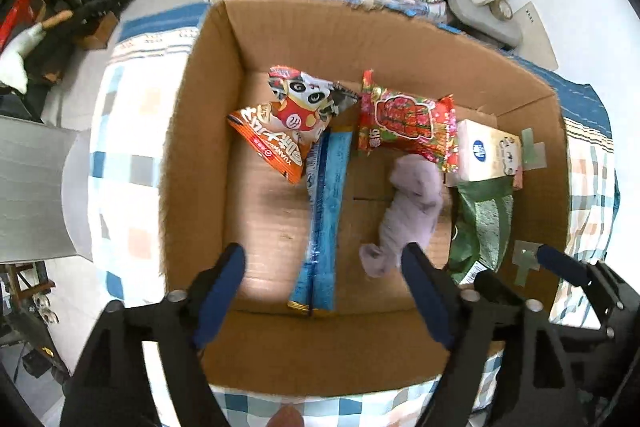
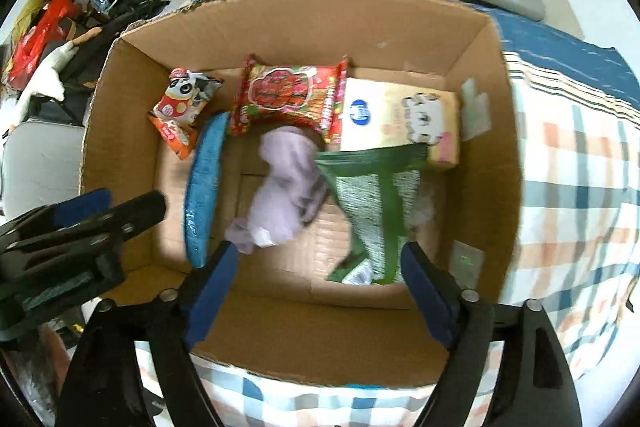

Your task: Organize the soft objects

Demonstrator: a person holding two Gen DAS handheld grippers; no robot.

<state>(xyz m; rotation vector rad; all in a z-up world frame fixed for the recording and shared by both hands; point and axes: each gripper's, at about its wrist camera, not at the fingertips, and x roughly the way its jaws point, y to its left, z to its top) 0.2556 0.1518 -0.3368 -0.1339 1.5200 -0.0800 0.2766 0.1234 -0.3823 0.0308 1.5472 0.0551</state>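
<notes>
Both grippers point straight down over cardboard box; left gripper and right gripper spread wide, empty, above lilac cloth.

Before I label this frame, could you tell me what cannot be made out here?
- Blue packet: print smeared by motion blur, right wrist view.
- Green bag: lower end hidden behind a gripper finger, left wrist view.
- Lilac cloth: blurred; kind of garment unclear, right wrist view.
</notes>
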